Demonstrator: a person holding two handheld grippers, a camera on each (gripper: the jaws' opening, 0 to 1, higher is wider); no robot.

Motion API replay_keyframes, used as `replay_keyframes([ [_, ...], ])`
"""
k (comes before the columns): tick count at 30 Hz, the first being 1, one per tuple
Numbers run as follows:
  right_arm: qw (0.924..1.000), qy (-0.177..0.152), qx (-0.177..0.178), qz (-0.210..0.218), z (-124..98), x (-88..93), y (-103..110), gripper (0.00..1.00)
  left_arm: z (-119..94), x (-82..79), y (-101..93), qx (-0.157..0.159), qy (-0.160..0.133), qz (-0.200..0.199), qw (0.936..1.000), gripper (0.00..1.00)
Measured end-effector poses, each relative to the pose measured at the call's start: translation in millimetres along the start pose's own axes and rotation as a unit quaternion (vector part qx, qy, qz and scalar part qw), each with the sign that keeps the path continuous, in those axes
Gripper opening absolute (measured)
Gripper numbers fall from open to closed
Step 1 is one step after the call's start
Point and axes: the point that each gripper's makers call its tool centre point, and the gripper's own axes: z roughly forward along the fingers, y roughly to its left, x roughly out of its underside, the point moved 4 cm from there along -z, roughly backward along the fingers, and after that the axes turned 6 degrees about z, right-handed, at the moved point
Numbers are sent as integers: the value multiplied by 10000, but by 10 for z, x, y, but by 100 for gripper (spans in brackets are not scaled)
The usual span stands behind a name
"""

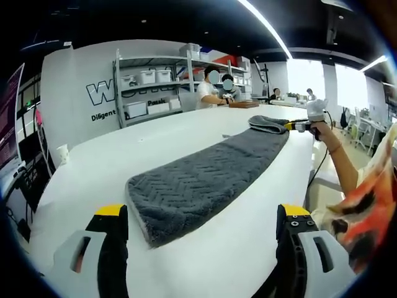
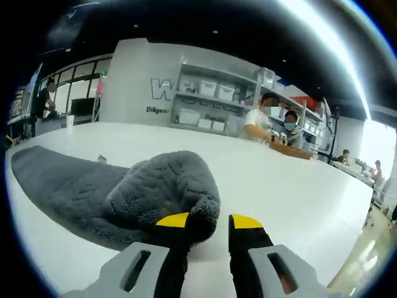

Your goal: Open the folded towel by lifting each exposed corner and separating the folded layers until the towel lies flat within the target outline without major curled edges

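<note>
Grey towel (image 1: 205, 177) stretched long (far end folded).

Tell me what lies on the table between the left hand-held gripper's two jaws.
The near end of the grey towel lies between them, flat on the white table, as the left gripper view shows. The left hand-held gripper is open, not touching it.

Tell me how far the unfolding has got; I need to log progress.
Done: most of the towel lies flat on the table, opened out lengthwise. In hand: the right claw is at the far end, where a fold is still bunched up; whether it grips is unclear. The left claw is open at the near end. Left: opening that fold and flattening the end.
</note>
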Motion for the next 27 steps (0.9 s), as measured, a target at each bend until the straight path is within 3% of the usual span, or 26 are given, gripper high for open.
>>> replay_keyframes([
  [6,9999,-19,162,-13,-108,-92,-55,33,-4,-14,3,5,-16,15,10000,98],
  [11,9995,133,125,-262,-210,-155,8,61,-11,-17,9,-13,-22,10,10000,98],
  [15,9981,336,-64,-517,-294,-161,121,71,-14,-20,15,-16,-19,12,10000,98],
  [19,9966,495,-382,-537,-378,-142,278,87,-23,-28,19,-22,-29,21,10000,98],
  [27,9932,590,-616,-798,-502,-143,443,99,-44,-46,27,-48,-52,32,10000,98],
])
